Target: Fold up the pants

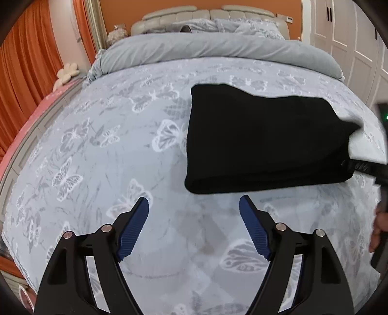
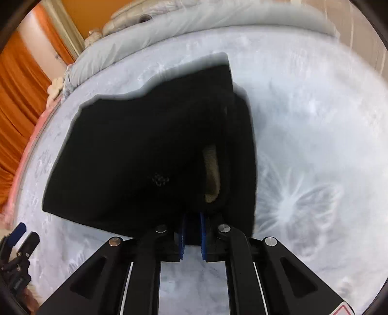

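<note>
The black pants (image 1: 262, 140) lie folded into a thick rectangle on the bed's butterfly-print cover (image 1: 109, 145). My left gripper (image 1: 194, 206) hovers open just short of their near edge, with nothing between its blue pads. In the right wrist view the pants (image 2: 145, 157) fill the middle, with a pale fleece lining showing at a raised flap. My right gripper (image 2: 192, 218) is shut on the near edge of the pants, black cloth pinched between its pads. Part of the right gripper also shows at the right edge of the left wrist view, at the pants' right end.
A rolled grey duvet (image 1: 213, 51) lies across the far end of the bed, pillows and a padded headboard (image 1: 206, 14) behind it. Orange curtains (image 1: 26, 67) hang at the left, white wardrobe doors (image 1: 351, 36) at the right. The left gripper (image 2: 19, 240) shows at the lower left.
</note>
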